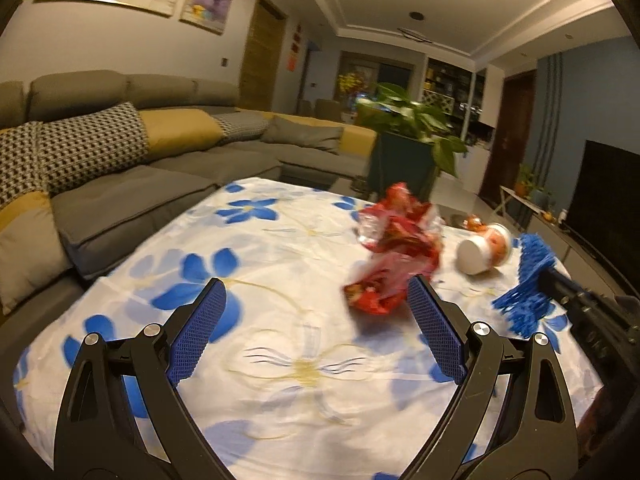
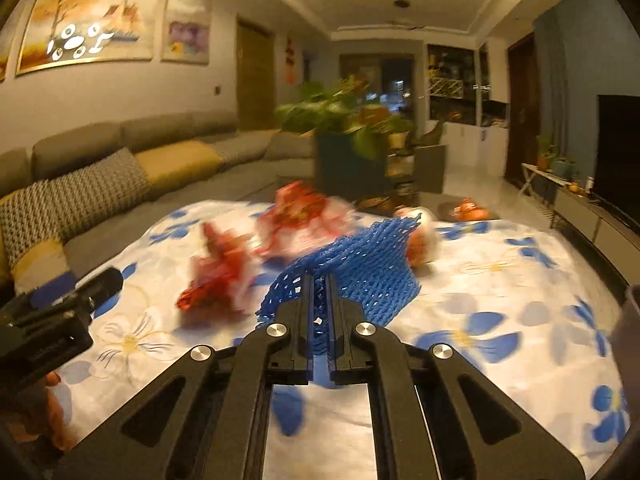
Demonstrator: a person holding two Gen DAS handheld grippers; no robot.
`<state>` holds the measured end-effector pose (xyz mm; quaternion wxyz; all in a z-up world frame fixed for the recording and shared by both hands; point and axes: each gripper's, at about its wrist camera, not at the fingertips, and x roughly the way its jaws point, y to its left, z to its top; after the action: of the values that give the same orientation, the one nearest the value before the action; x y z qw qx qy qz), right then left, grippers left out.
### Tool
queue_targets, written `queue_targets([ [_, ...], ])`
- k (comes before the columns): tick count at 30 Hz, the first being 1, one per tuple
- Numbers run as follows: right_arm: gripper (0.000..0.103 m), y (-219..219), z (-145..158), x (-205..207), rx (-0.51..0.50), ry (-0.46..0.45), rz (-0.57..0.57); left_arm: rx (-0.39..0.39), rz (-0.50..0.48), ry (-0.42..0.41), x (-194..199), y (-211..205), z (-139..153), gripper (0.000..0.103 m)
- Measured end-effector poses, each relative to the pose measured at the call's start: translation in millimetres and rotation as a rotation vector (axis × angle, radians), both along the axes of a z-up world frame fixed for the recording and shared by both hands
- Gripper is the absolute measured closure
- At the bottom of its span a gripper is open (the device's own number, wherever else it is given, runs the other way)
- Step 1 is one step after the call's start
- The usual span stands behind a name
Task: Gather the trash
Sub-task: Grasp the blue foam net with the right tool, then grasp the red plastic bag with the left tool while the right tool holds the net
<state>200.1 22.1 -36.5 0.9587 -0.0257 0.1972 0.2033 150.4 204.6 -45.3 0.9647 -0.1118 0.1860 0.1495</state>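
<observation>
Trash, a blue foam net, sits clamped in the right tongs for carrying, while the left tongs gape toward a red wrapper on the desk.

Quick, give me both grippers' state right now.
Left gripper: open, holding nothing.
Right gripper: shut on the blue foam net.
</observation>
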Motion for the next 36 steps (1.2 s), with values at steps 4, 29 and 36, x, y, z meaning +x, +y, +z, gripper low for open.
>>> queue_targets([
  [4, 0.097, -35.2, 10.5, -1.5, 0.049, -0.028, -0.065, 0.008, -0.056, 0.005, 15.0, -16.1, 0.3, 0.012],
  [29, 0.097, -126.5, 14.1, -6.5, 0.125, -0.049, -0.260, 0.017, -0.192, 0.207, 107.1, -47.1, -26.1, 0.077],
  [36, 0.097, -139.1, 19.4, -18.6, 0.134, -0.052, -0.280, 0.009, -0.196, 0.178, 89.9, -50.3, -20.0, 0.099],
])
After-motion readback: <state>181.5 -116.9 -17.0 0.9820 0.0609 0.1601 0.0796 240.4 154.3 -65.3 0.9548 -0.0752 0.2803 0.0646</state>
